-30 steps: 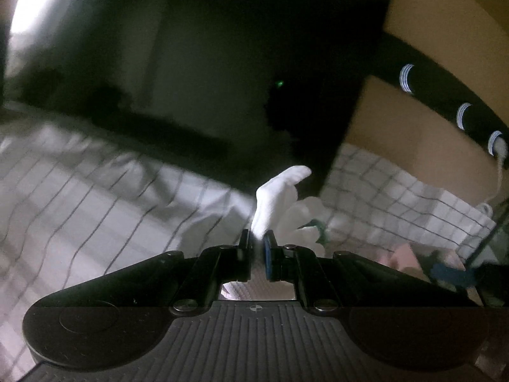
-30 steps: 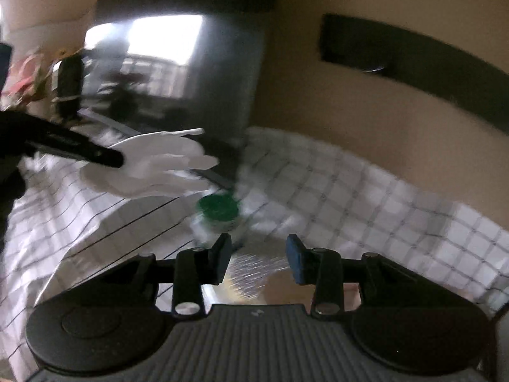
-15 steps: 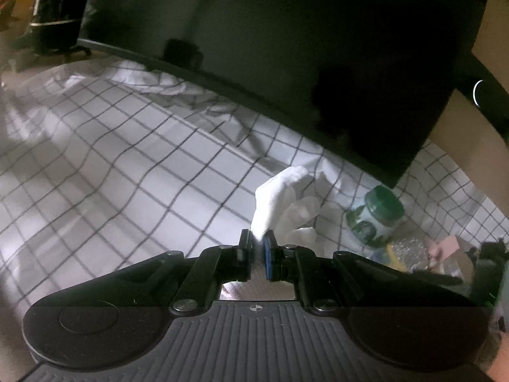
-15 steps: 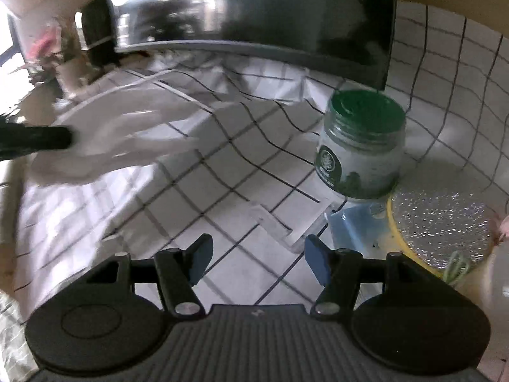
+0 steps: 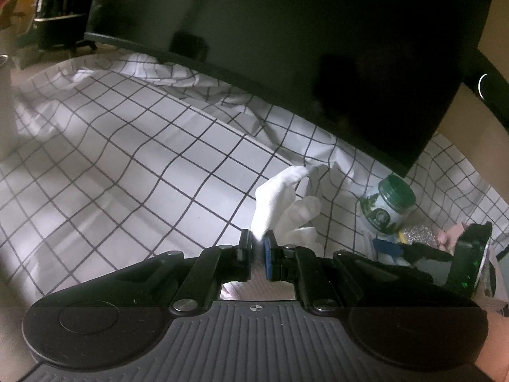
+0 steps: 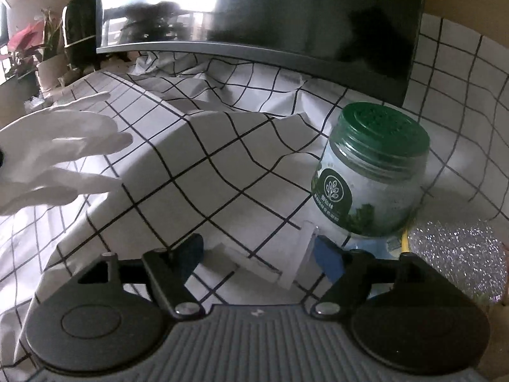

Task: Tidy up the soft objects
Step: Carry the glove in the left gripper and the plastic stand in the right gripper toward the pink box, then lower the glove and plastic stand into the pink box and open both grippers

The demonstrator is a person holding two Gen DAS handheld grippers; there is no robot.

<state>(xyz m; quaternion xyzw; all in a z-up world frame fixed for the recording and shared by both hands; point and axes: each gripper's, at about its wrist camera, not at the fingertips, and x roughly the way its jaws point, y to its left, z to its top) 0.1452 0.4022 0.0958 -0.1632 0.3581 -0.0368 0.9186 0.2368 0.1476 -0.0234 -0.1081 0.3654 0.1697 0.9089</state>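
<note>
White cotton glove [image 5: 280,200] pinched at its cuff in the left gripper [image 5: 258,248], fingers dangling over the checked tablecloth [image 5: 127,165]. Right gripper [image 6: 257,251] has just been opening, jaws wide with nothing between them, low over the cloth beside a green-lidded jar [image 6: 369,172] near the monitor [image 6: 286,16].

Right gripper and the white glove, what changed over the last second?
The right gripper came down toward the checked cloth near the green-lidded jar, its jaws just opening, nothing between them. The left gripper stayed shut on the white glove.
</note>
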